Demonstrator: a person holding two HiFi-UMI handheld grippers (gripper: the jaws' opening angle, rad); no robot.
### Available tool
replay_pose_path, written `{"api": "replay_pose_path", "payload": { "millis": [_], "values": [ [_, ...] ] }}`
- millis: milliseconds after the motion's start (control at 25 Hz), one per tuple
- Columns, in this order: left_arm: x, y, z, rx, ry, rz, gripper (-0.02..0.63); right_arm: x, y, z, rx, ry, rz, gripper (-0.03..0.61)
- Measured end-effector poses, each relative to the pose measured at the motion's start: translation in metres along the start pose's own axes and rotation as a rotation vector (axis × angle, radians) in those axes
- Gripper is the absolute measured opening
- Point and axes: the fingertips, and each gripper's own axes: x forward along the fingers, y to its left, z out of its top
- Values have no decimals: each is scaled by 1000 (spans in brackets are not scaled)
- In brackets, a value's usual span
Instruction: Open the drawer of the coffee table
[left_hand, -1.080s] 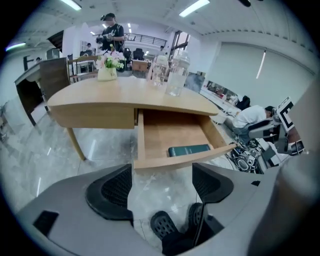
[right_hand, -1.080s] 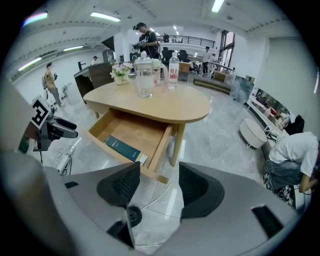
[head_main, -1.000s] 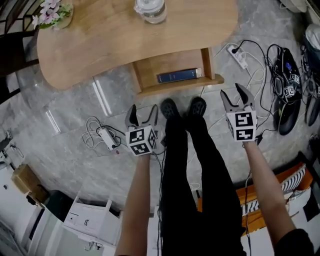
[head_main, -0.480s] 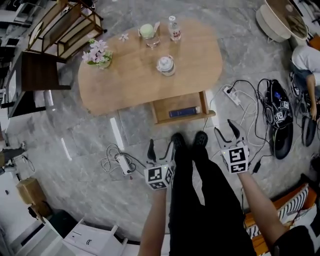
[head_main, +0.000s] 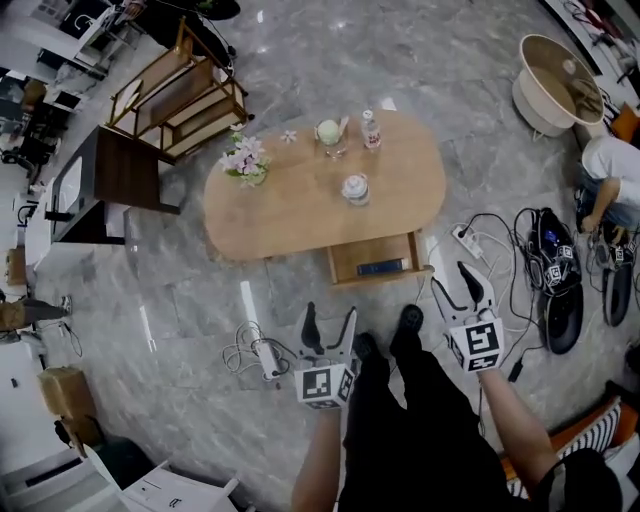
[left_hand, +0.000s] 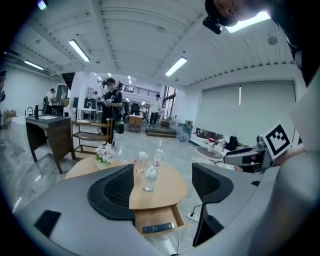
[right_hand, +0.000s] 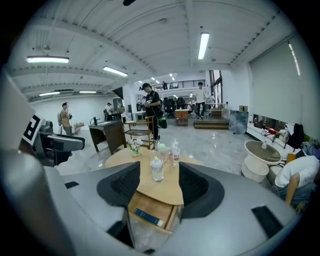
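Drawer (head_main: 368, 252): open, pulled out from the tabletop's (head_main: 290, 210) near edge, with a dark blue book (head_main: 382, 267) lying inside.
Tabletop: oval, wood; carries flowers (head_main: 245, 160), cup (head_main: 329, 132), bottle (head_main: 371, 130) and jar (head_main: 355, 188).
Left gripper (head_main: 330, 318): jaws released, nothing between them, well apart from the drawer.
Right gripper (head_main: 452, 280): jaws released, empty, near the drawer's right corner, not touching.

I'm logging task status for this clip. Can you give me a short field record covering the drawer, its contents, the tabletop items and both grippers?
drawer: pulled out of the coffee table on the person's side
in drawer: one dark flat book
tabletop: flowers, jar, bottle, cup
left gripper: open, empty, clear of the table
right gripper: open, empty, clear of the table
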Motion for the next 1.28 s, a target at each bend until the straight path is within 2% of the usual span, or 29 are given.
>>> {"api": "replay_pose_path", "payload": {
  "millis": [200,360,560,720,960,1160,1280],
  "values": [
    [-27,5,59,-23,-102,-1,374,-25,9,54,-5,-101,-16,225],
    [-56,14,101,-5,-176,-13,374,-49,23,91,-8,-168,-45,225],
    [-98,24,130,48,-224,-51,374,-86,53,132,-28,-248,-81,225],
    [-131,29,135,78,-240,-93,373,-116,85,148,-48,-297,-99,225],
    [-183,34,132,105,-279,-159,360,-157,133,150,-62,-341,-130,225],
    [-221,43,120,113,-275,-217,354,-192,171,138,-61,-340,-159,224],
    [-240,46,114,132,-271,-234,319,-212,188,125,-56,-327,-175,196]
  ]
}}
